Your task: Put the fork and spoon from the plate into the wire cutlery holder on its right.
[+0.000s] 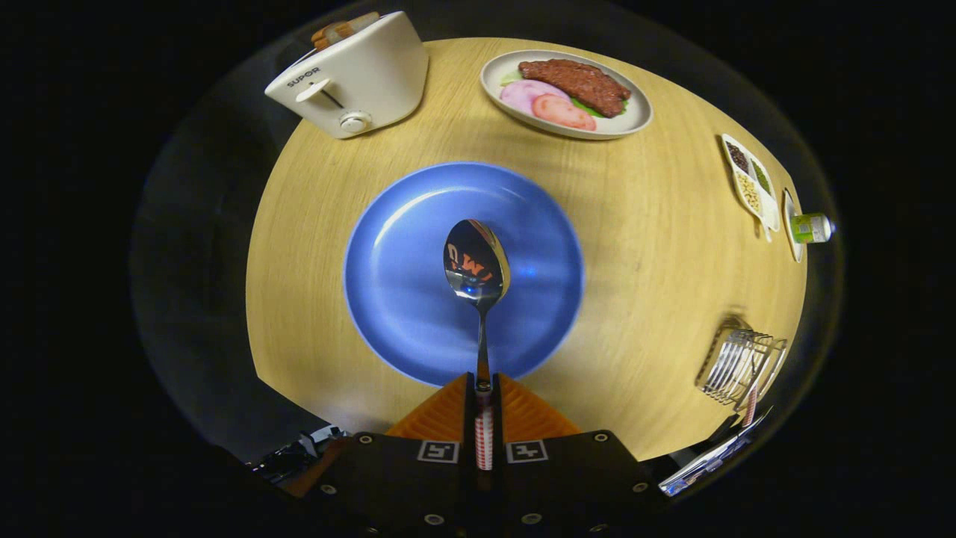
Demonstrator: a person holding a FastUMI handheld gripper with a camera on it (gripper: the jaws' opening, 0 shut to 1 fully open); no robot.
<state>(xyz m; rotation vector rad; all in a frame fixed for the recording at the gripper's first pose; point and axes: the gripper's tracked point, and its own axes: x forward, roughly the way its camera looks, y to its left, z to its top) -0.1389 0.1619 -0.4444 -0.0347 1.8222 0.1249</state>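
Gripper view, spoon point(478, 267) clamped between gripper point(484, 394) fingers, above plate point(403, 299)

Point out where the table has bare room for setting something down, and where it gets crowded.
With the fingers shut on the spoon, the blue plate is bare. Open wood runs from that plate to the wire cutlery holder, and between toaster and plate. The far right edge is crowded: food plate, condiment tray, small bottle.
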